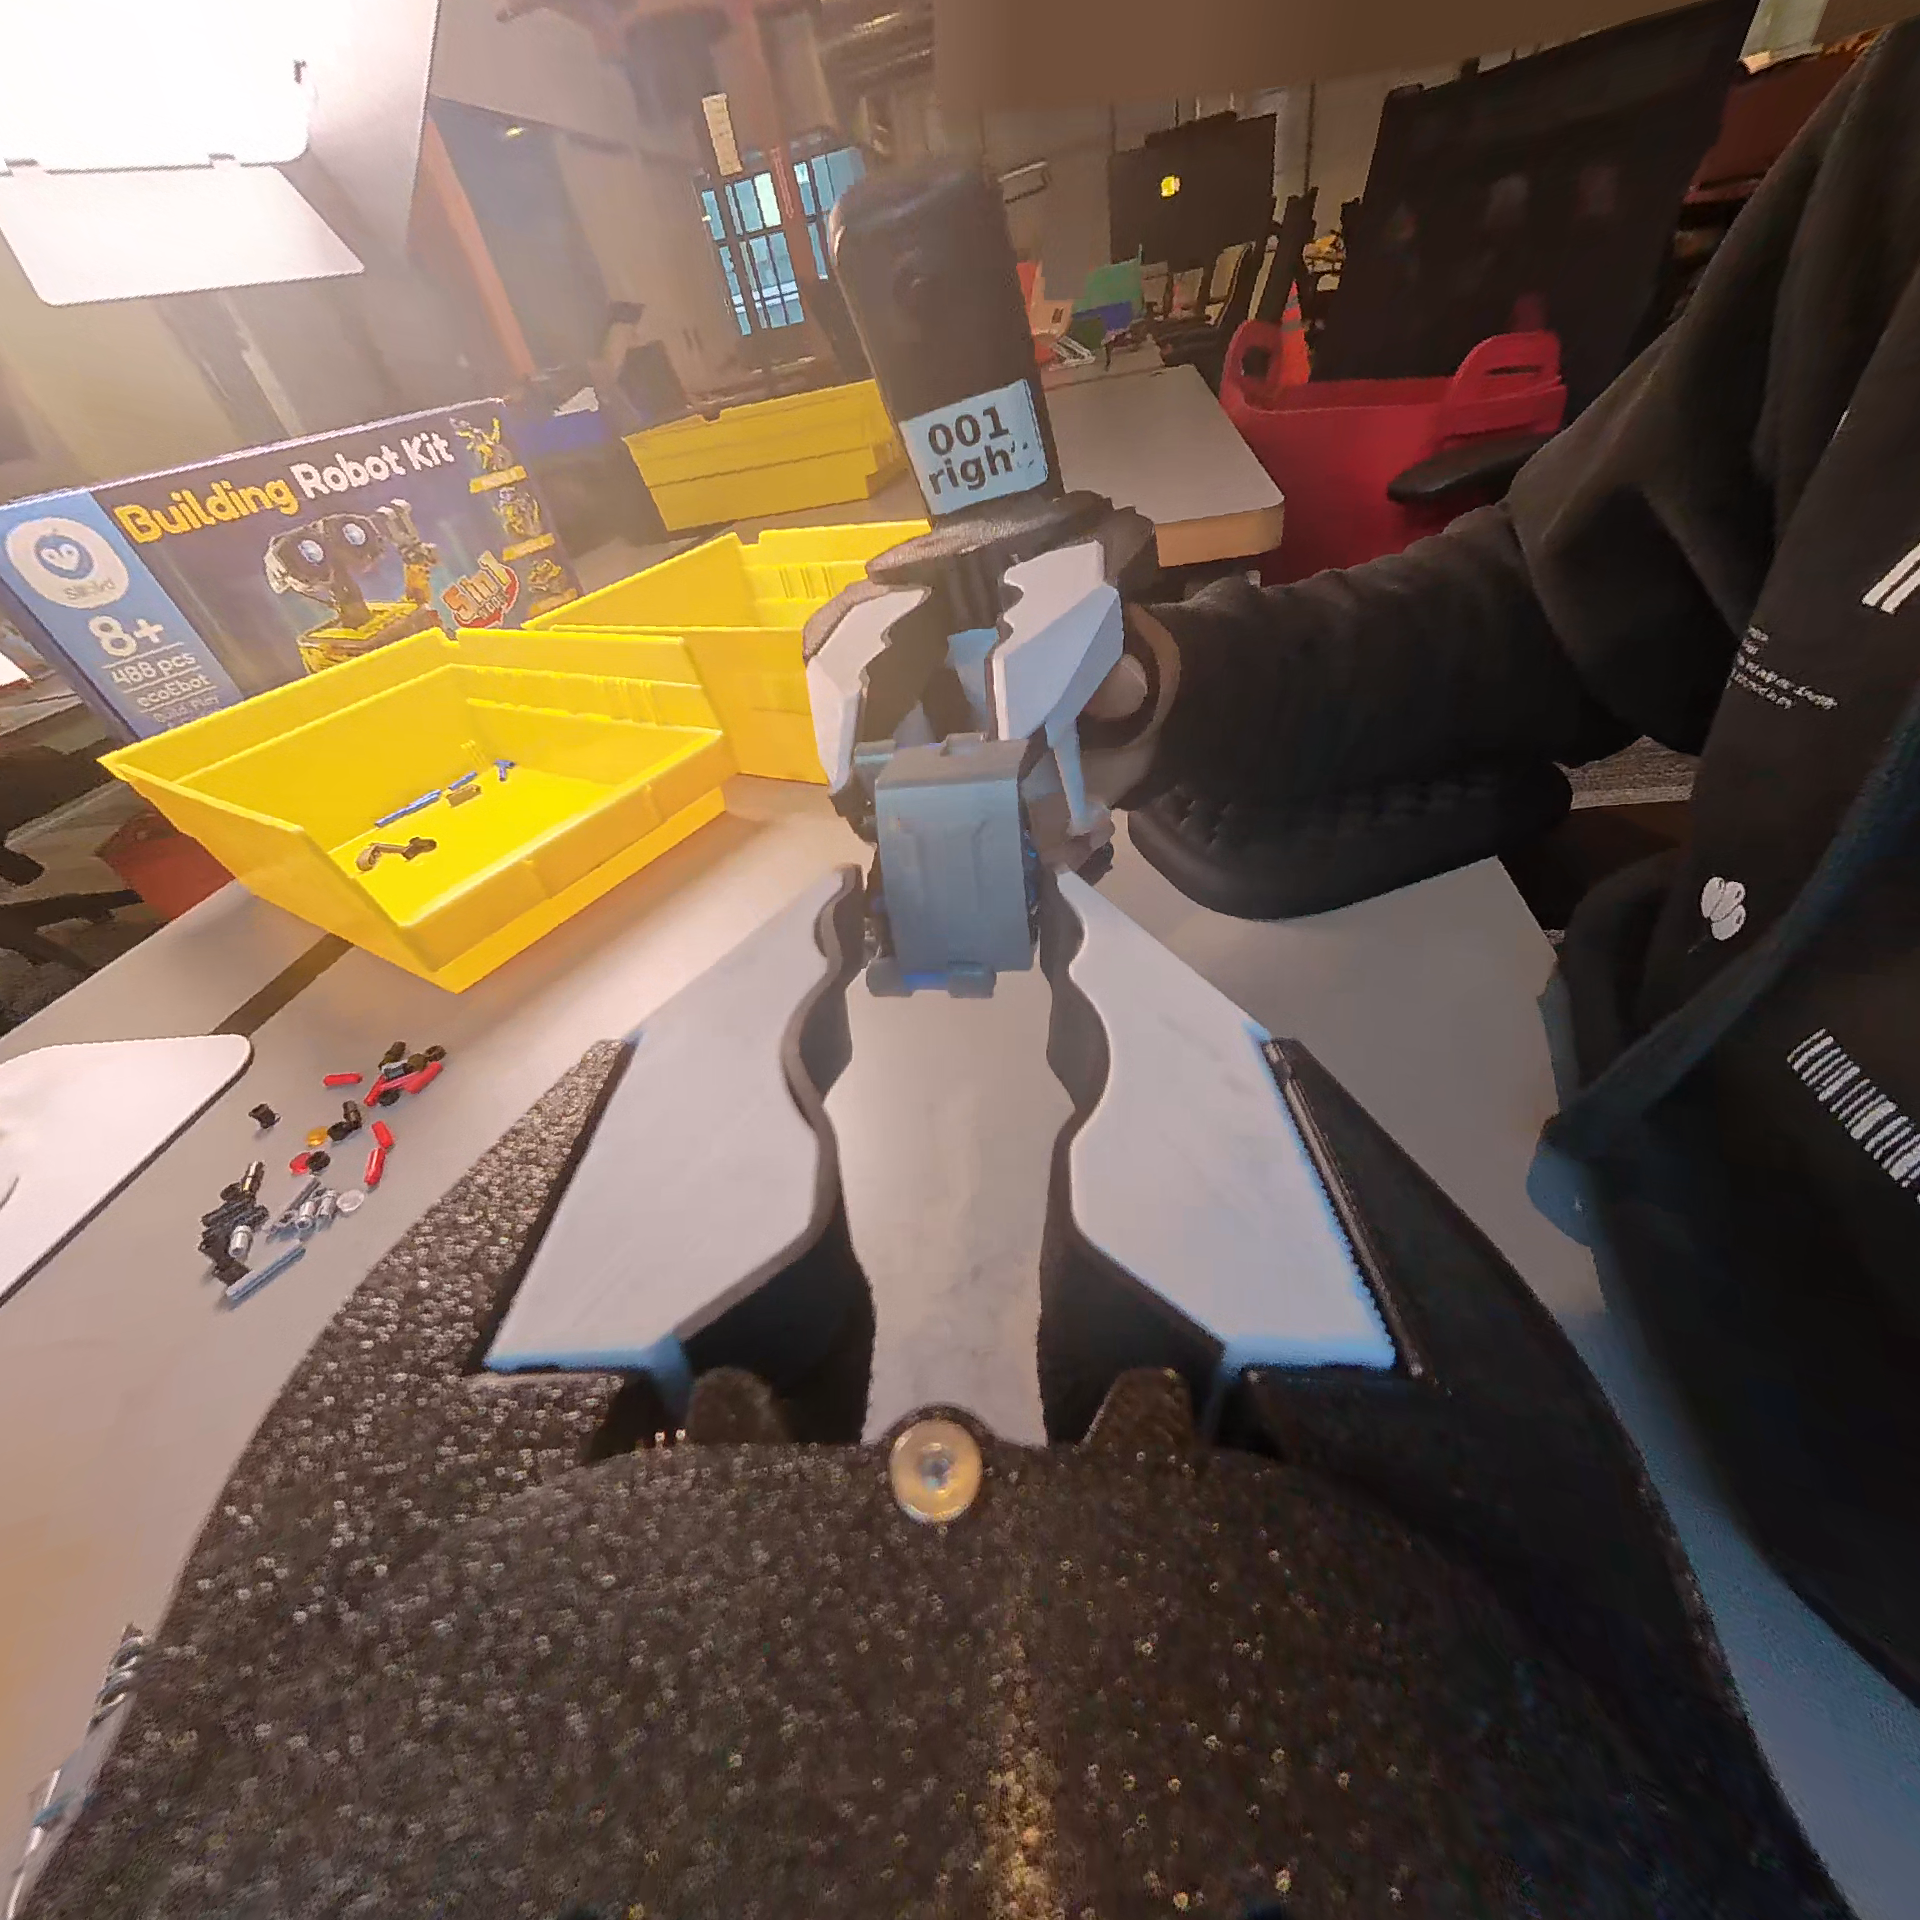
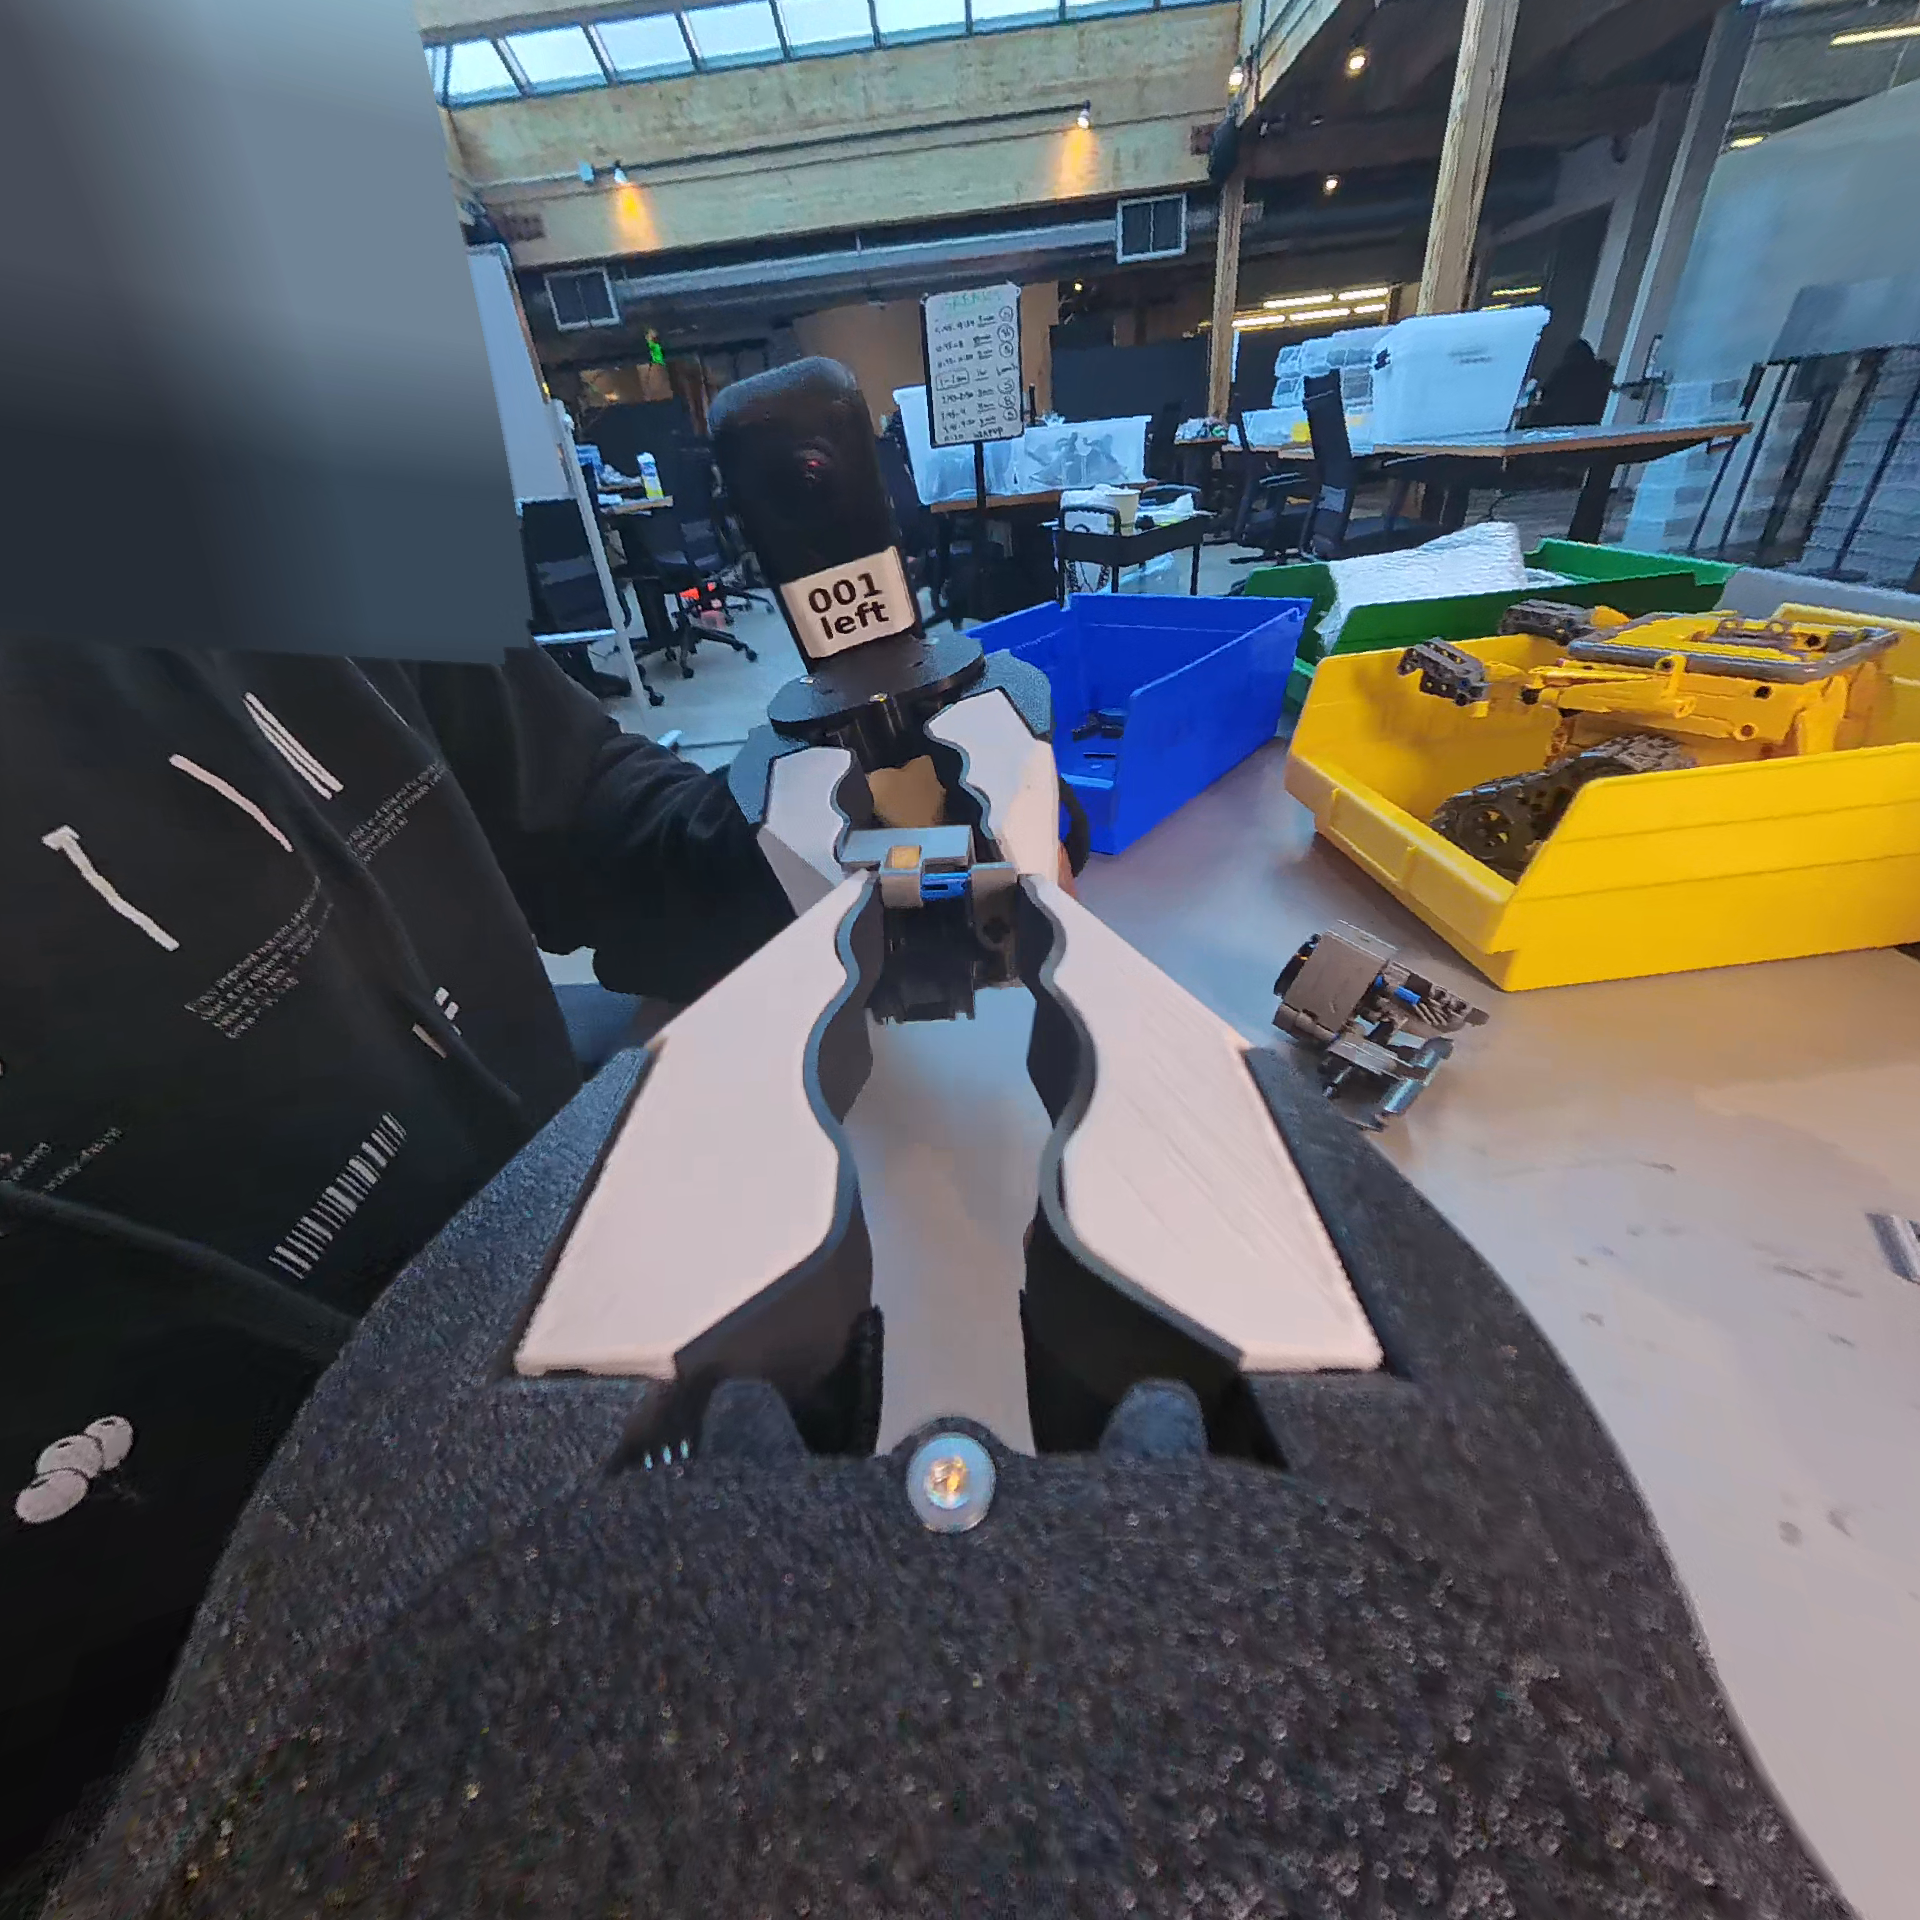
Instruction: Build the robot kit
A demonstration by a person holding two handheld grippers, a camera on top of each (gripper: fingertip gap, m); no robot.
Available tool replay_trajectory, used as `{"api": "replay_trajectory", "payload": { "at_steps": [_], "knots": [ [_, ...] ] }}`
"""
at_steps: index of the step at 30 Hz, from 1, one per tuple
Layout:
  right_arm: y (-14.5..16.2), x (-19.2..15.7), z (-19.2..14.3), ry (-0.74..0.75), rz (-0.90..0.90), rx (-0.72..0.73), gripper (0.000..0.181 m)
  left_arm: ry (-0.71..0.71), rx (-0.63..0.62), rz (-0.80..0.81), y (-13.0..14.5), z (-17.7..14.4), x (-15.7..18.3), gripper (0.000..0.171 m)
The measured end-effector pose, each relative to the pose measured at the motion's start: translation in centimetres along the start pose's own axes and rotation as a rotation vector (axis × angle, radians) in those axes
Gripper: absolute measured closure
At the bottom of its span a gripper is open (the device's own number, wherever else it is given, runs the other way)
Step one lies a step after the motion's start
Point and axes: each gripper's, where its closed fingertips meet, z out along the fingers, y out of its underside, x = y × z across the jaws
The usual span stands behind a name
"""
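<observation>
Both grippers meet head-on over the grey table (image 1: 1299, 997), and the grey brick module (image 1: 951, 883) with blue pins hangs between them: the left gripper (image 1: 951, 935) is pinched on its near end, the right gripper (image 2: 935, 914) clamped narrow on the other. It reads as a two-handed grip on one sub-assembly (steady hold on both ends wanted). Loose pins (image 1: 312, 1153) lie near left, a yellow bin (image 1: 436, 831) beyond.

Open-plan workshop (parts bins (image 2: 1621, 831), desks (image 2: 1507, 442), exposed timber beams (image 2: 1460, 156))
</observation>
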Motion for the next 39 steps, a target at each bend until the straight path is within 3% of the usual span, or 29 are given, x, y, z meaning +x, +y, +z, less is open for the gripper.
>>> {"api": "replay_trajectory", "payload": {
  "at_steps": [8,12,20,31,32,33,39],
  "knots": [
    [1.2,0.4,0.0,0.06,-0.137,-0.097,0.158,0.062,0.032,-0.098,-0.5,-1.0,-0.1,0.138],
    [2.3,0.3,0.5,0.056,-0.165,-0.145,0.157,0.103,-0.048,-0.111,0.9,-0.5,0.6,0.146],
    [2.1,-0.1,0.5,0.102,-0.284,-0.168,0.155,0.11,-0.029,-0.155,0.7,-0.5,0.7,0.146],
    [1.3,-1.5,0.2,0.007,-0.232,-0.113,0.15,0.162,0.049,-0.184,-0.3,-0.4,1.6,0.147],
    [1.2,-2.2,0.2,-0.043,-0.207,-0.101,0.132,0.158,0.064,-0.17,-0.6,-0.5,1.6,0.147],
    [1.0,-2.4,0.2,-0.062,-0.167,-0.087,0.128,0.154,0.07,-0.167,-0.7,-0.6,1.4,0.147],
    [2.2,-1.5,1.2,0.022,-0.225,-0.14,0.14,0.136,0.106,-0.133,-1.3,-0.9,1.3,0.148]
  ]
}}
